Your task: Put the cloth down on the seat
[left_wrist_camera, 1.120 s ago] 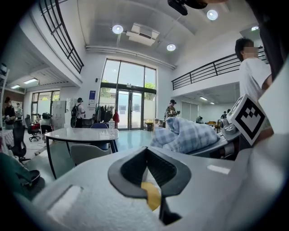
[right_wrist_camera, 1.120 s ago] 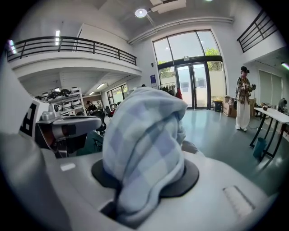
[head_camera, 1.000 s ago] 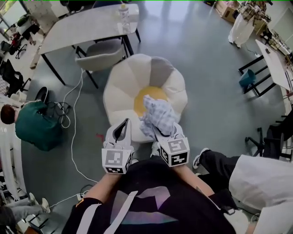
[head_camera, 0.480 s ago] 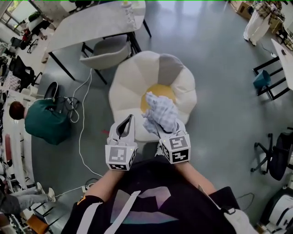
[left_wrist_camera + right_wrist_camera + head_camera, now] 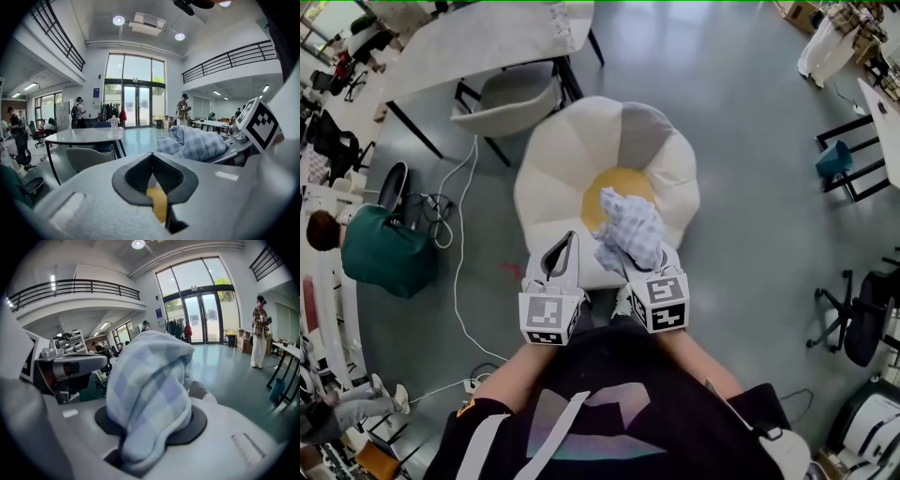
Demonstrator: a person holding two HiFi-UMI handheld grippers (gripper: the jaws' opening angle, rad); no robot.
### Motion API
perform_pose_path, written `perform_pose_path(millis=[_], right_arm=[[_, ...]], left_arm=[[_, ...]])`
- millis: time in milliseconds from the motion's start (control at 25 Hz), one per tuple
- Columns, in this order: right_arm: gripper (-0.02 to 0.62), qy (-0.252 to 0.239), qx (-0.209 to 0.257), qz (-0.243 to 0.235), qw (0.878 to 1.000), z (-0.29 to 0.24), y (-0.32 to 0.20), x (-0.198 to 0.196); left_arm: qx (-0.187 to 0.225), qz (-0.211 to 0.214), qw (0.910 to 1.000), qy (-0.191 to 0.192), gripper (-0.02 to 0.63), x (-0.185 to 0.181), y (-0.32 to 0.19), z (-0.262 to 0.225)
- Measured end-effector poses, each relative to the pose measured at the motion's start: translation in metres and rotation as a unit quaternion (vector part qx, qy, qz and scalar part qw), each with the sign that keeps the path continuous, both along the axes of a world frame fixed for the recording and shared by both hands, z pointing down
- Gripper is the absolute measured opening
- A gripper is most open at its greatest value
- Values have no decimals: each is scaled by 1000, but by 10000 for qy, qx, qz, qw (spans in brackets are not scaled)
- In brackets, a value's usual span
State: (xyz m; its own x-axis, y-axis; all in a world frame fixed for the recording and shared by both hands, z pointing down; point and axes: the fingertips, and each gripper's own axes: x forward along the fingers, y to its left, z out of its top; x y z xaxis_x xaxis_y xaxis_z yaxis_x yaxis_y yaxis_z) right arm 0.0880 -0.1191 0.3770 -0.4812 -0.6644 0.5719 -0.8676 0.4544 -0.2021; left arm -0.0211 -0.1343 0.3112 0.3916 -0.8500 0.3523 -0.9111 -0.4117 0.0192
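Now, your right gripper: its jaws are pinching the cloth; in the right gripper view the fabric fills the gap between the pads and bulges up over them.
Cloth: a pale blue and white checked bundle, bunched up at the tip of your right gripper. From the head view it lies over the near edge of the seat's yellow centre. You cannot tell from any view whether it touches the seat.
Your left gripper: its jaws are pressed together at the tips with nothing between them. It sits just beside the right gripper, on its left, over the near edge of the seat.
Seat: a low flower-shaped cushion on the floor, with white petals, one grey petal and a yellow centre, directly in front of you.
Counter: pale-topped with dark legs, standing beyond the seat at the upper left.
Chair: grey, tucked partly under the counter, near the far side of the seat.
Green bag: on the floor, well apart to the left.
White cable: trailing across the floor between the bag and the seat.
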Motion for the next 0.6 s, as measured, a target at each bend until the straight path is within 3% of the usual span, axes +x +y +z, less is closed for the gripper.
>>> perform_pose_path(millis=[600], right_arm=[[195,423,-540,310,9972,69,-61,-5]], left_arm=[[-352,273,9990,-44,0,-19,-67,73]])
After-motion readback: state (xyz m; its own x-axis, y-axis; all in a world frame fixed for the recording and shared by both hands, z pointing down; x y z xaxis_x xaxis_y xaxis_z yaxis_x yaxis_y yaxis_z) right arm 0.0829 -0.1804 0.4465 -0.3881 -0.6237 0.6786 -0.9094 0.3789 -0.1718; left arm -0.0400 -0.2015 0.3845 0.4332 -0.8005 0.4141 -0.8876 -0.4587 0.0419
